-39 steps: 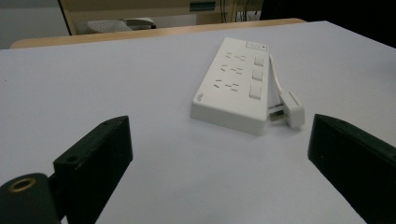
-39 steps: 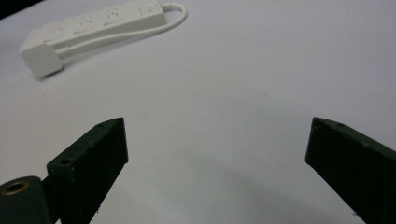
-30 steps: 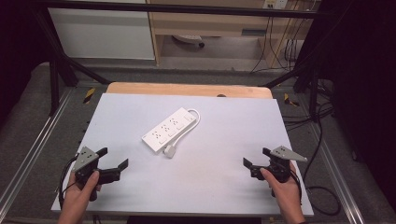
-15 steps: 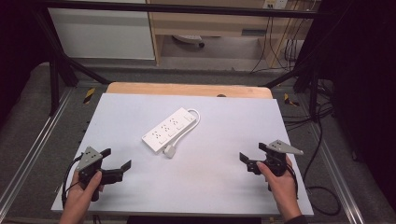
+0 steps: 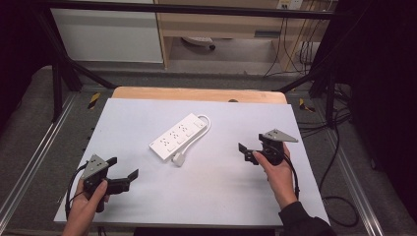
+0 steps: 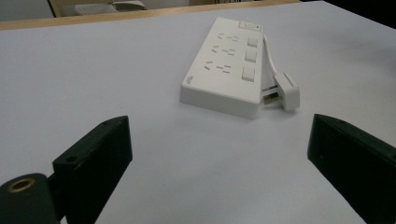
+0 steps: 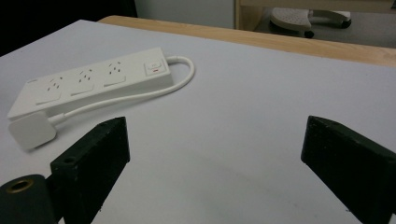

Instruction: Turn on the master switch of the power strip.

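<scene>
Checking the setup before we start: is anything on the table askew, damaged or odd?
Nothing stands out. The white plastic power strip lies flat, diagonal on the grey table, its cord looped back and white plug beside it.

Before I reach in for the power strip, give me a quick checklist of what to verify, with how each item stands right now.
1. Left gripper open: ok, its fingers stand wide apart.
2. Right gripper open: ok, fingers spread and holding nothing.
3. Power strip free to grasp: ok, it lies flat on the table, apart from both grippers.
4. Plug unplugged: ok, it lies loose on the table beside one end of the strip.
5. Cord clear of the sockets: ok, it loops from the switch end back along the strip's side.
6. Switch off: cannot tell.
</scene>
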{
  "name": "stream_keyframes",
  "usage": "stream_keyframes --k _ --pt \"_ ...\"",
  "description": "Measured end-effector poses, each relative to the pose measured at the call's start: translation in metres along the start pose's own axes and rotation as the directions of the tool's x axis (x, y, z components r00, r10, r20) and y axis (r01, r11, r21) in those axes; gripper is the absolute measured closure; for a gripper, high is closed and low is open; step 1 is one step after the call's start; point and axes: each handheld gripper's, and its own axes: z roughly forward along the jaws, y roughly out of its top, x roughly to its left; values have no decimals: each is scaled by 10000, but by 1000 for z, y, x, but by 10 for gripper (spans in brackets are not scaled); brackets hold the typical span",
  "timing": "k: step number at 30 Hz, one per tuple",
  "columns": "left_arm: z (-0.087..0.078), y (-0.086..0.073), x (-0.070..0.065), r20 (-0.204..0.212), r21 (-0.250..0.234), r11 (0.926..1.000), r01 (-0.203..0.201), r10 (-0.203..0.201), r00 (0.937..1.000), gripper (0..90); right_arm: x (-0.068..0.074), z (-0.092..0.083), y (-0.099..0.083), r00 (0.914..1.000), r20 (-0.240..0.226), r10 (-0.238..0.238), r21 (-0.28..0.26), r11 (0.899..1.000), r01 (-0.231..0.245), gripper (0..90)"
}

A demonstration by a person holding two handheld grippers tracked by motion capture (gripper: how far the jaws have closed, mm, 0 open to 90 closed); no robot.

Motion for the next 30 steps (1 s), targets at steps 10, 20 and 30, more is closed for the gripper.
stream_keyframes --k 10,20,30 --pt "0 0 0 32 39 10000 -34 33 10000 64 -2 28 24 9998 200 -70 63 10000 69 112" --pt "0 0 0 25 55 10000 -54 54 10000 64 -1 46 33 9996 277 -104 81 9999 102 174" --pt "0 -1 1 48 70 10000 -61 61 10000 64 2 61 51 9993 223 -313 6 9995 313 281"
